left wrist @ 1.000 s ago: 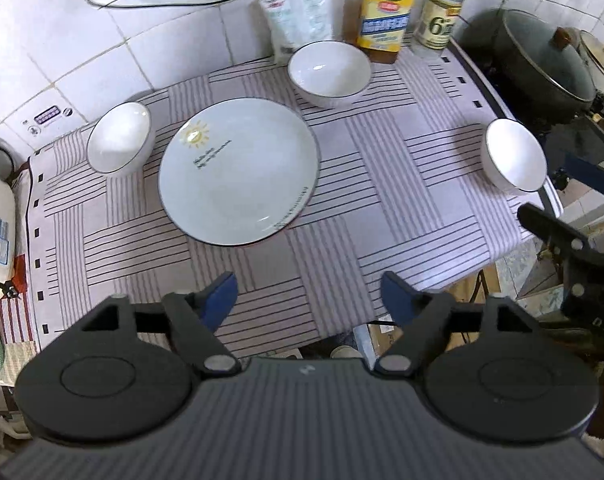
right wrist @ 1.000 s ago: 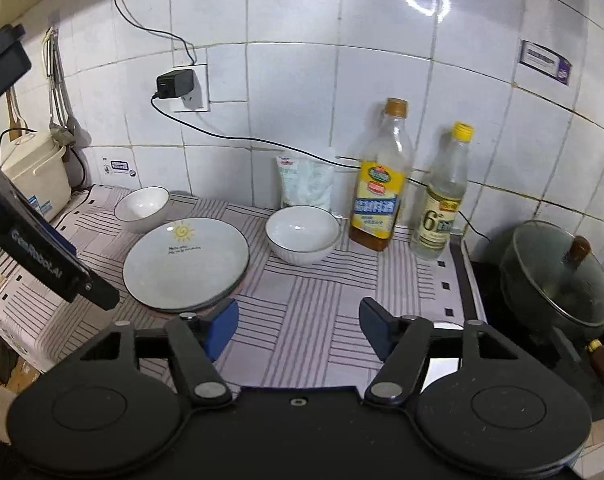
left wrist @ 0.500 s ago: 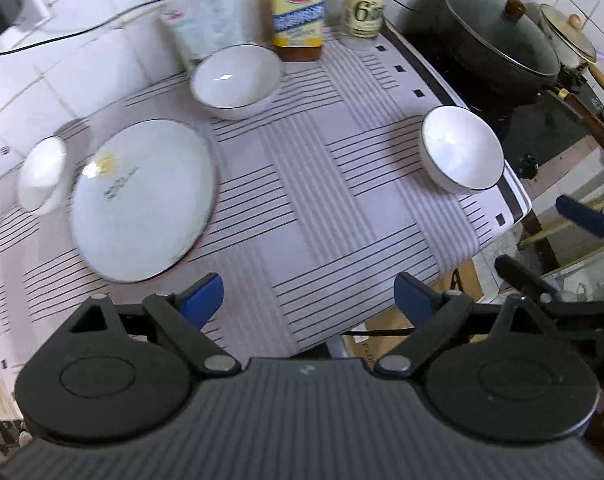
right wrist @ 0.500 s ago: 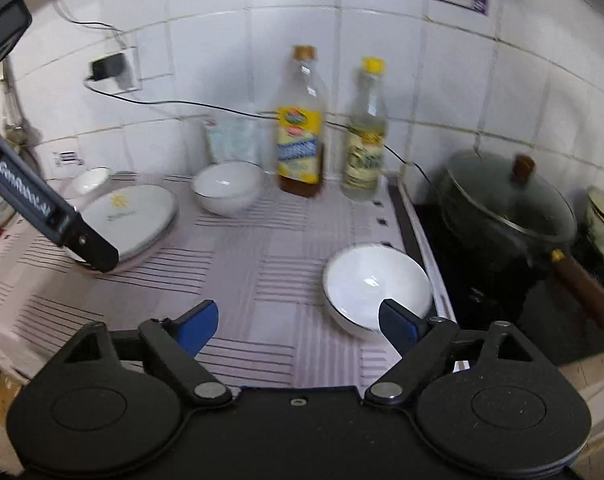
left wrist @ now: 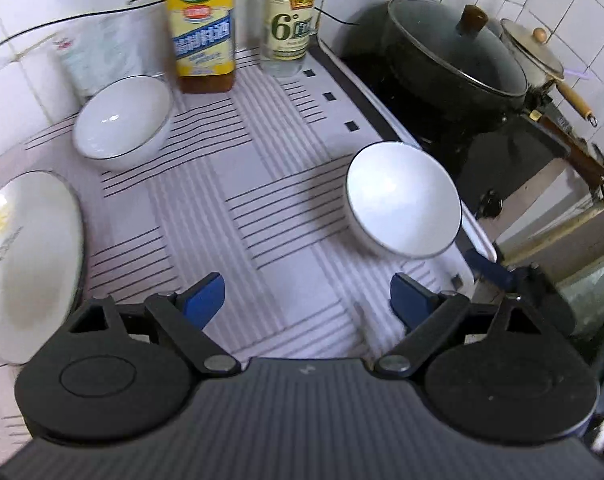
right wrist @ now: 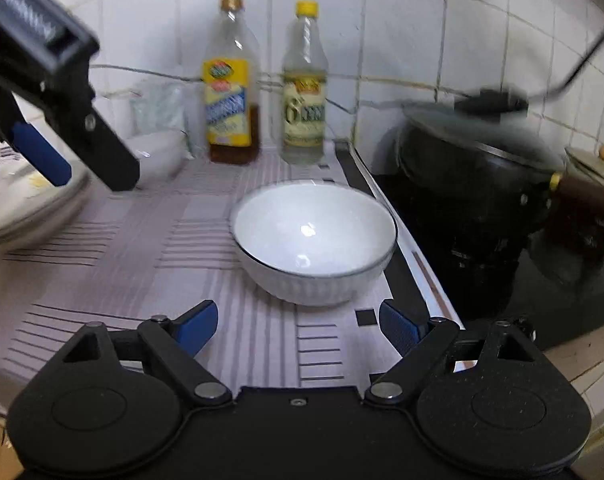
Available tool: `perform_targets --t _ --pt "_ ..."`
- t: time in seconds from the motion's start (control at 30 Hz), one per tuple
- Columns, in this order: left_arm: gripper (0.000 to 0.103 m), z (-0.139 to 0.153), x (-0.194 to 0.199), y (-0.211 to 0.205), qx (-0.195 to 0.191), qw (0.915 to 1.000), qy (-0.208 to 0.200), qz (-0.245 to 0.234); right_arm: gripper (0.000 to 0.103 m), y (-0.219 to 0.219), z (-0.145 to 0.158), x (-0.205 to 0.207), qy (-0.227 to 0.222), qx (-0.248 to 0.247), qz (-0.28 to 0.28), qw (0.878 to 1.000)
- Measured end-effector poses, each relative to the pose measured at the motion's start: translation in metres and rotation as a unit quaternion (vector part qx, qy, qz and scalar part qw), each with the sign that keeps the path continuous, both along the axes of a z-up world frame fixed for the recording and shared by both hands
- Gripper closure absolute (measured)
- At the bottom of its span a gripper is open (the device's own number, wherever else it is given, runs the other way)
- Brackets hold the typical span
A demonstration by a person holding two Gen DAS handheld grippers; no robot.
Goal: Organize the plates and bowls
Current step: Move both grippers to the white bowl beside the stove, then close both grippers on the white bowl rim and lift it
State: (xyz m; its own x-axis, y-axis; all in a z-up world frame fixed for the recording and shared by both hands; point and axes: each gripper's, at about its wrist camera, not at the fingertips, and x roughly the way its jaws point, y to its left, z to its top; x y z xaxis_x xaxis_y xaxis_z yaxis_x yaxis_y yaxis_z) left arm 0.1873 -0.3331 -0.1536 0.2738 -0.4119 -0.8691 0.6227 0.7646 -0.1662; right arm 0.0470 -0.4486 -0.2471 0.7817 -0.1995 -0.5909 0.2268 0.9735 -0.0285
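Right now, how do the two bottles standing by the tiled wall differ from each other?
The left bottle has a gold cap and a yellow-and-blue label; the right bottle has a yellow cap and a pale greenish label. The left bottle holds a little brown liquid at its base; the right bottle's contents look clear. The left bottle also looks wider. Both are clear, upright, capped, and stand side by side on the striped cloth.

Home kitchen: tiled wall (right wrist: 402,40), lidded pot (left wrist: 454,60) on stove, condiment bottles (left wrist: 202,28).
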Motion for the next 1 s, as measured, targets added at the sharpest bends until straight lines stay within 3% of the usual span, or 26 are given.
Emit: perform_targets --t 0.27,0.53,0.67,0.8,1.0 --pt "0.023 -0.037 0.024 -0.029 -0.052 0.9978 0.037 0.02 0.013 -0.011 -0.022 0.024 -0.02 0.006 0.001 1.0" --pt "0.061 -0.067 0.042 -0.049 -0.075 0.9951 0.062 0.02 0.012 -0.022 -0.035 0.039 -0.034 0.012 -0.011 0.999" --pt "0.067 -0.072 0.049 -0.053 -0.089 0.9929 0.076 0.022 0.012 -0.02 -0.037 0.043 -0.038 0.002 -0.008 0.999" --pt "0.085 -0.076 0.053 -0.062 -0.091 0.9924 0.08 0.024 0.012 -0.019 -0.041 0.048 -0.044 -0.003 -0.005 0.999" --pt "0.088 -0.075 0.052 -0.063 -0.085 0.9938 0.07 0.019 0.012 -0.018 -0.039 0.05 -0.045 0.011 -0.017 0.999"
